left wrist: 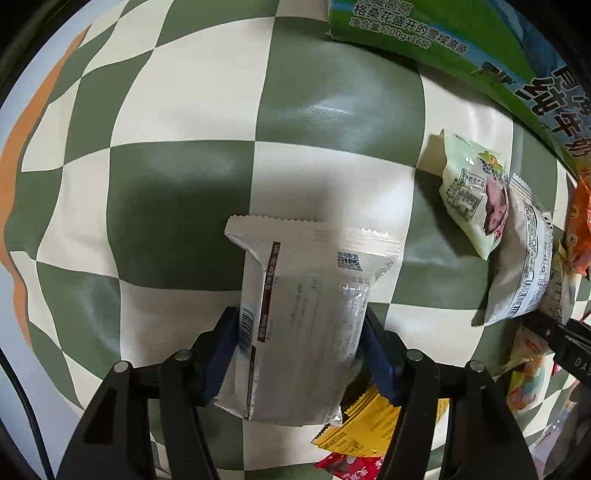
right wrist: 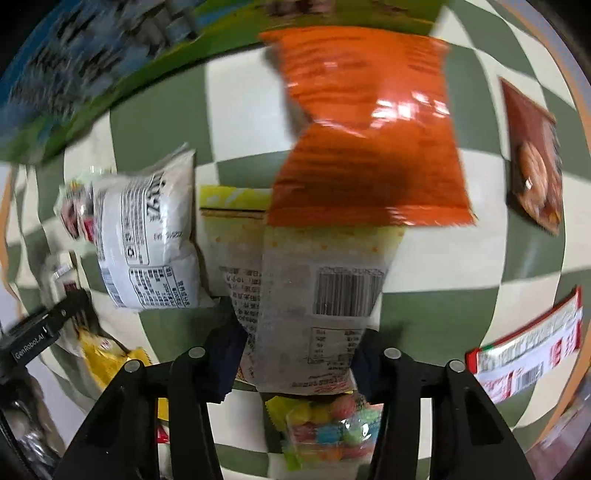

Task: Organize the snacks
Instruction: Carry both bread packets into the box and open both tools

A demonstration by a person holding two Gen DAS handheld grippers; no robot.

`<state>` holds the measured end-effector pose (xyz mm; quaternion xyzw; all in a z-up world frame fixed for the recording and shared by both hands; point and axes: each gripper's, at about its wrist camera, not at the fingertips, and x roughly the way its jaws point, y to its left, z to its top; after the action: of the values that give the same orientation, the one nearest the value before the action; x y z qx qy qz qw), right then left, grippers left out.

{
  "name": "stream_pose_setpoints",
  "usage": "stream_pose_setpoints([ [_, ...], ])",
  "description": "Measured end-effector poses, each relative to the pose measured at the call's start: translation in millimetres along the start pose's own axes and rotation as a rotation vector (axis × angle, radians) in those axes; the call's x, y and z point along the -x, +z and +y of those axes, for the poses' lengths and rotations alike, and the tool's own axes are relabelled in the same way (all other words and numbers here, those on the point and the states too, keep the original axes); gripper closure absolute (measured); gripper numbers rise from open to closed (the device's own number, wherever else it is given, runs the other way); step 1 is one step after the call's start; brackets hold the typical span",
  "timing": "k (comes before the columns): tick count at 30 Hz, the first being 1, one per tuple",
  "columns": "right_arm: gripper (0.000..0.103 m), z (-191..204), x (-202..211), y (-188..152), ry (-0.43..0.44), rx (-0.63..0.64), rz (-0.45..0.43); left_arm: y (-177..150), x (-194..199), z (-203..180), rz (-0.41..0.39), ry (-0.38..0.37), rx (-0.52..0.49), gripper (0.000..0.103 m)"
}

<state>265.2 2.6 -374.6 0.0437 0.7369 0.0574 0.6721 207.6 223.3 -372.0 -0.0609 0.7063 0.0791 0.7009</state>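
Note:
My left gripper is shut on a white snack pack with a barcode and a brown stripe, held above the green-and-cream checkered tablecloth. My right gripper is shut on a pale yellow-topped snack pack with a large barcode. An orange bag lies just beyond it. A white bag with black print lies to its left, also in the left wrist view. A pale green pack lies beside that.
A green and blue milk carton box stands at the back, also in the right wrist view. A yellow pack, a red pack, a bag of coloured candies, a brown cookie pack and a red-edged pack lie around.

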Motion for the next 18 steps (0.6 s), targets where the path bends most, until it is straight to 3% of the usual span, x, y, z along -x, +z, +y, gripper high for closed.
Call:
stream_pose_setpoints([
  [2,0.042,6,-2,0,-0.009,0.004,0.004,11,5,2,-0.012,-0.007,0.026,0.044],
  [4,0.048,3,-1,0,-0.003,-0.011,0.003,18,26,13,-0.045,-0.016,0.046,0.046],
  [5,0.053,0,1,0,0.008,-0.024,-0.008,15,31,11,-0.056,-0.020,0.051,0.051],
  [9,0.062,-25,17,-1,0.083,-0.064,-0.050,-4,54,16,-0.077,-0.062,0.056,0.051],
  [15,0.062,-21,51,-19,0.146,-0.024,-0.102,-30,107,18,-0.161,-0.125,0.049,0.051],
  [18,0.062,-17,81,-25,0.191,0.013,-0.143,-36,155,9,-0.228,-0.196,0.031,0.051],
])
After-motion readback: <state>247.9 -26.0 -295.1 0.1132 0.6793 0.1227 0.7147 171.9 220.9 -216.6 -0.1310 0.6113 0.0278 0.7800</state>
